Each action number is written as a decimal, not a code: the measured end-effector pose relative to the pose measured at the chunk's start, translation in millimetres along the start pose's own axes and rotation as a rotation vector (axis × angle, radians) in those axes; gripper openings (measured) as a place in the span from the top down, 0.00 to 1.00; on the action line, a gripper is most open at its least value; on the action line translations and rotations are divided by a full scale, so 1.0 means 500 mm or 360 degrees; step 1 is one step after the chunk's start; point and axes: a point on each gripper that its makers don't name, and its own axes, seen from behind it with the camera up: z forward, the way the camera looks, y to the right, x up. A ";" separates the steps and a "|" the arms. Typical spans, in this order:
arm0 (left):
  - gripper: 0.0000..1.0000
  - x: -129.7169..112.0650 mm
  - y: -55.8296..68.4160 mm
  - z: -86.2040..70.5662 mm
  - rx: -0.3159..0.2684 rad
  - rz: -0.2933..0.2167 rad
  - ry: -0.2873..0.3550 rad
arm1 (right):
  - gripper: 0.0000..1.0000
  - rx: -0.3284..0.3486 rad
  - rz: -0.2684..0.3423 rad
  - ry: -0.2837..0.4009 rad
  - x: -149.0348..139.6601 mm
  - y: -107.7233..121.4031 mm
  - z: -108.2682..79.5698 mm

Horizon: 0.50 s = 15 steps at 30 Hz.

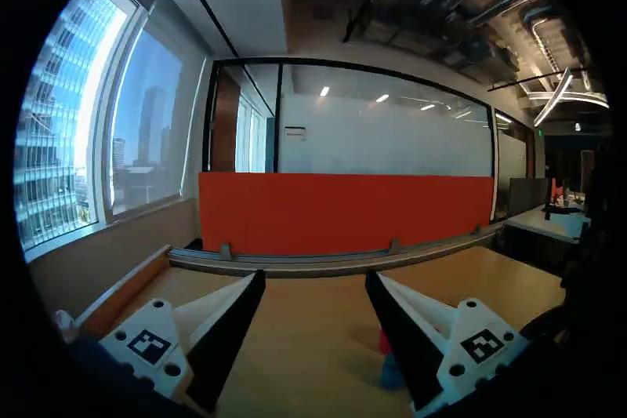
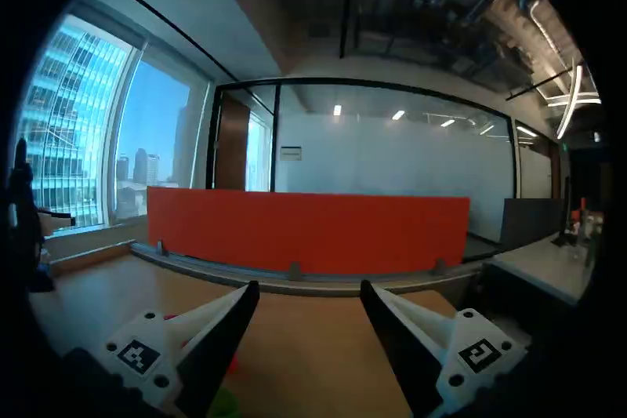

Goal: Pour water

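My left gripper (image 1: 315, 280) is open above a wooden desk (image 1: 313, 339), with nothing between its fingers. Just behind its right finger a small red and blue object (image 1: 387, 363) peeks out on the desk; I cannot tell what it is. My right gripper (image 2: 309, 289) is open too, over the same kind of wooden desk (image 2: 313, 355), with bare desk between its fingers. Beside its left finger, bits of something red and green (image 2: 227, 387) show low on the desk, mostly hidden.
An orange divider panel (image 1: 345, 212) stands along the desk's far edge, with a glass-walled room behind it. Large windows (image 1: 70, 136) run along the left. Another desk with small items (image 2: 576, 241) lies to the right. A dark shape (image 2: 23, 222) stands at the left edge.
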 end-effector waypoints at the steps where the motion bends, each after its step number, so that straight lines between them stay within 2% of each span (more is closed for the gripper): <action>1: 0.05 -0.005 0.004 0.002 -0.0017 -0.0007 -0.0010 | 0.00 0.0021 0.0000 -0.0001 0.001 -0.005 -0.001; 8: 0.05 -0.010 0.036 0.009 -0.0156 -0.0027 -0.0035 | 0.00 0.0202 0.0005 -0.0031 -0.002 -0.050 -0.008; 15: 0.05 0.007 0.085 0.009 -0.0350 -0.0033 -0.0024 | 0.00 0.0411 0.0008 -0.0052 -0.002 -0.102 -0.017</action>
